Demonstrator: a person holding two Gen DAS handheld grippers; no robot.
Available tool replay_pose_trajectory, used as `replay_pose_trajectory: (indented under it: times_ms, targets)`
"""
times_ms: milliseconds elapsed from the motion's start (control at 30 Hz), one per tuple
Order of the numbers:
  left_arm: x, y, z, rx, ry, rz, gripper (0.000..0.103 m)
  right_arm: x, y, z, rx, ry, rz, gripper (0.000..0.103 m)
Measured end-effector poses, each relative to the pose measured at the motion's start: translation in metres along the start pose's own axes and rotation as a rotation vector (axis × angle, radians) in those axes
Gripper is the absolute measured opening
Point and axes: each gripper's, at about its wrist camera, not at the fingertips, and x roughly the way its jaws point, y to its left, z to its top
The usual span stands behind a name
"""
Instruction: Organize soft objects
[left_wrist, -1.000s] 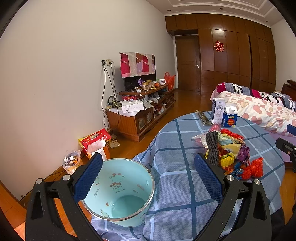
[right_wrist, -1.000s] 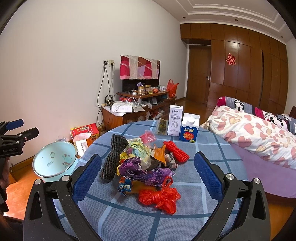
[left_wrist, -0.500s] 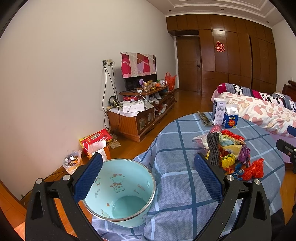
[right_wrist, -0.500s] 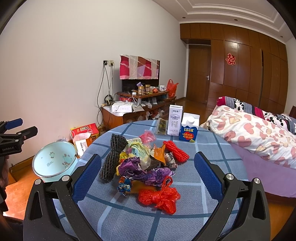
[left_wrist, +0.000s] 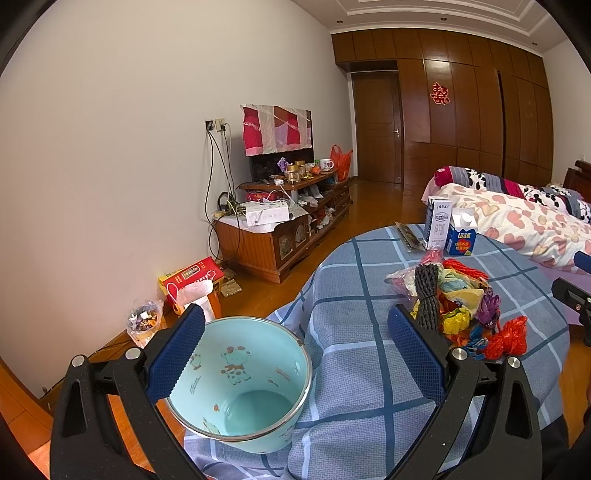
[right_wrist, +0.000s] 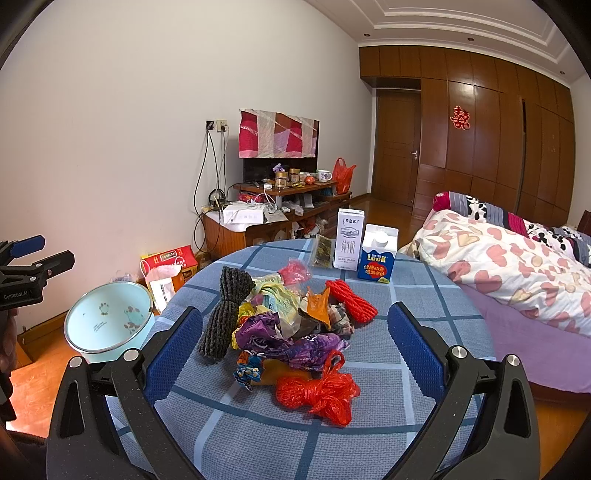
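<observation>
Round counter (right_wrist: 369, 435) carried a blue plaid cloth. Pile of knotted plastic bags (right_wrist: 291, 325) lay at its centre; two milk cartons (right_wrist: 364, 254) stood at 12 o'clock. Pale blue enamel pot (left_wrist: 240, 380) sat at the 9 o'clock edge. Left gripper (left_wrist: 295, 350) and right gripper (right_wrist: 295, 343) both spread apart, empty. Bed (right_wrist: 517, 266) at 3 o'clock; TV stand (right_wrist: 273, 210) against the wall.

A heap of knotted plastic bags (right_wrist: 295, 325) lies on the checked tablecloth (right_wrist: 424, 295), a grey knitted bundle (right_wrist: 225, 314) at its left; a pale-blue bucket (left_wrist: 240, 380) stands upright, empty, at the table's edge.
</observation>
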Motion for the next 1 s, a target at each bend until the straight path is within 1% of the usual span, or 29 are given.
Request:
replay_pose_trajectory:
  times_ms: [667,833,1000]
  targets:
    - [0.000,0.001,0.002,0.002,0.001,0.001,0.097,0.000,-0.001,-0.001,0.002,0.001,-0.001,0.098]
    - [0.001,0.001,0.002,0.005,0.009,0.005,0.097,0.004,-0.008,-0.005,0.010,0.005,-0.010,0.098]
    - [0.008,-0.004,-0.005,0.022,0.027,0.009,0.097,0.010,-0.020,-0.010,0.018,0.014,-0.042,0.098]
